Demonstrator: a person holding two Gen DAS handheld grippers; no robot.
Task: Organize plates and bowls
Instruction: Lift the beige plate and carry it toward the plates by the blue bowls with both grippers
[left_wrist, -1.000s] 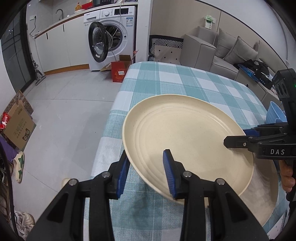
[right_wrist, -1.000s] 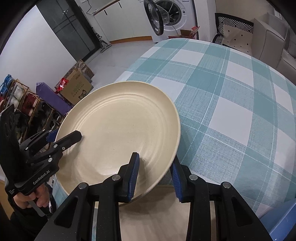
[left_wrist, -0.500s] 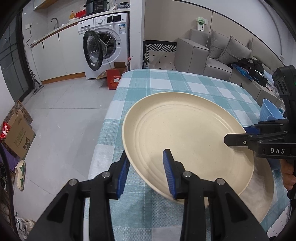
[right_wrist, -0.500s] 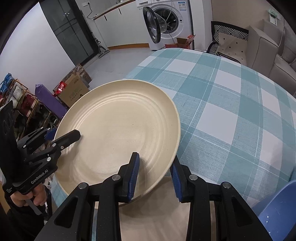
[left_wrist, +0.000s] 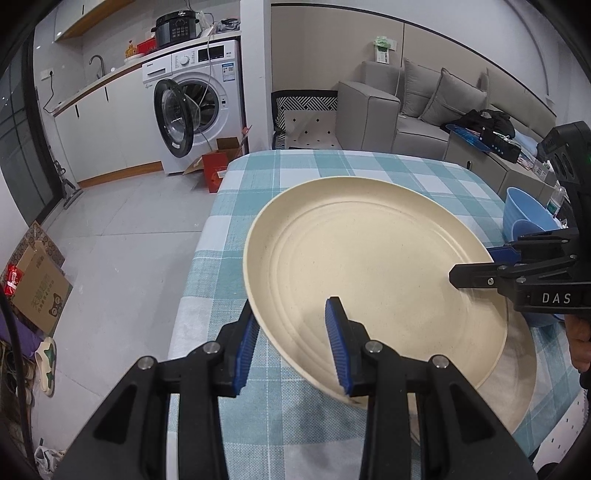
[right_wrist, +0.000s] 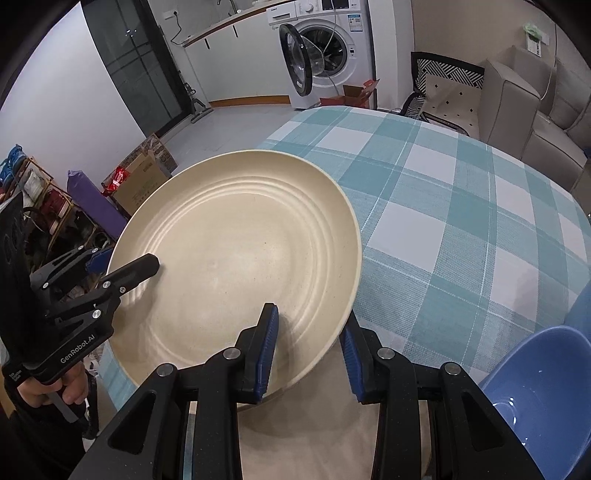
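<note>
The plate looks matt, speckled cream plastic with smooth ridged rings. The tablecloth is woven checked cloth — coarse weave. The bowl is glossy blue plastic. Gripper pads are ribbed blue rubber — arms matt black plastic.

Pale grey tiled floor running out to a white washing machine, its round door hanging open. White counter with a tap sitting alongside. Grey sofa with cushions standing against a beige panelled wall. Cardboard boxes lying on the floor. Dark glass door reflecting ceiling light. Teal checked cloth covering the desk.
</note>
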